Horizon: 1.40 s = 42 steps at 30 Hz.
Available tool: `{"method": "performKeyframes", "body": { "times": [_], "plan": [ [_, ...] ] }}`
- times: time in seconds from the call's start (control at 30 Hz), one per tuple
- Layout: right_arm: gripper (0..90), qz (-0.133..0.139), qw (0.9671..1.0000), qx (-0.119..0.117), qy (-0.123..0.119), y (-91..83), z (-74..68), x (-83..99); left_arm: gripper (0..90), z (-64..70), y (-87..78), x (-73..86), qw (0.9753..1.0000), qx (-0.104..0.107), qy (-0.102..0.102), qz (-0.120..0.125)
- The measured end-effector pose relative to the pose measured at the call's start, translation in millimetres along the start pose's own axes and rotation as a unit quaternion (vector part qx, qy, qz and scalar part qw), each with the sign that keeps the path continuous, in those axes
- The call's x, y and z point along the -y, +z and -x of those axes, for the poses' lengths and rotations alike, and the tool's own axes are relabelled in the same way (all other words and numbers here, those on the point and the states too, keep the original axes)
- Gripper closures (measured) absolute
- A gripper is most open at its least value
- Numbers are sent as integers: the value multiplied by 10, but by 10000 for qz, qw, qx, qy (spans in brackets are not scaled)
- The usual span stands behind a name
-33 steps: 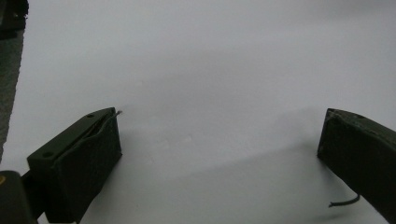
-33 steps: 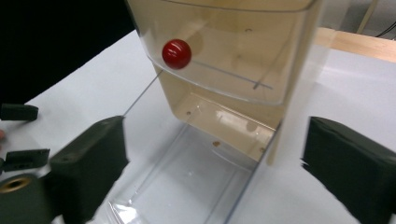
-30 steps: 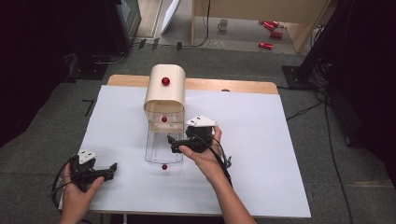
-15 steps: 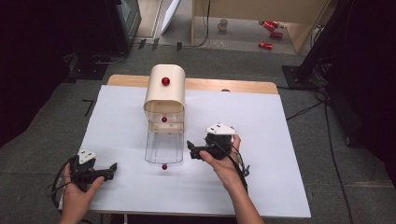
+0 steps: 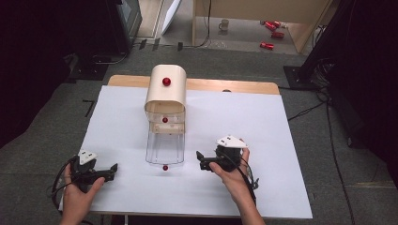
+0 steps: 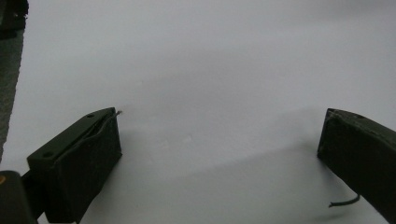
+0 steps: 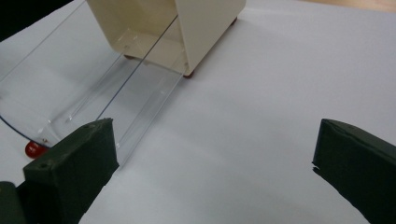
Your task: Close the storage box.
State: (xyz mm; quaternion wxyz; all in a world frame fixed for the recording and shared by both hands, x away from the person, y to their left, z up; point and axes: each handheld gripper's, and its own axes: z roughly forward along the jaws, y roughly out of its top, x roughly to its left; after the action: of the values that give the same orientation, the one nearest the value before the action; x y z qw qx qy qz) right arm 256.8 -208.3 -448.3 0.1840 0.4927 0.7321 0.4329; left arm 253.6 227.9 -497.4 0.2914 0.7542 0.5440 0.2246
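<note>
Cream bread box (image 5: 165, 93) sits mid-bench, far side, clear lid (image 5: 164, 147) swung down flat toward the person, red knob (image 5: 165, 167) at its front edge. Right tool (image 5: 205, 160) just right of the lid, apart from it, jaws wide open, nothing between them. Left tool (image 5: 109, 169) near the bench's (image 5: 281, 140) front-left corner, well apart from the box, jaws also wide open over bare white surface.

Jaws wide apart over white sheet (image 7: 261, 93); cream box (image 7: 187, 28) at twelve o'clock, clear flap (image 7: 70, 88) and red knob (image 7: 33, 149) at nine.
</note>
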Motion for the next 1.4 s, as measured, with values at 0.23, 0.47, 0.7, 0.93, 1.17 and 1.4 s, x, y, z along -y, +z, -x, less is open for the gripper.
{"method": "performKeyframes", "body": {
  "times": [0.23, 0.47, 0.7, 0.93, 1.17, 1.4],
  "plan": [
    [0, -57, 9999, -71, 47, 24, -84, 167, 0, 0, 0, 0, 10000, 0, -2, -1],
    [0, -145, 9996, -240, -47, 102, -253, 268, 0, 0, 0, 0, 10000, 0, 0, 2],
    [0, -220, 9989, -394, -88, 214, -427, 334, 0, 1, 0, 1, 10000, -1, 0, 4],
    [11, -299, 9983, -487, -143, 286, -594, 401, 0, 1, -1, 1, 10000, -1, 0, 4],
    [126, -286, 9986, -355, -257, 324, -760, 458, 0, 0, -1, 1, 10000, 0, 0, 3],
    [315, -254, 9986, -450, -132, 378, -848, 486, 0, 0, -1, 1, 10000, 0, 1, 3]
  ]
}}
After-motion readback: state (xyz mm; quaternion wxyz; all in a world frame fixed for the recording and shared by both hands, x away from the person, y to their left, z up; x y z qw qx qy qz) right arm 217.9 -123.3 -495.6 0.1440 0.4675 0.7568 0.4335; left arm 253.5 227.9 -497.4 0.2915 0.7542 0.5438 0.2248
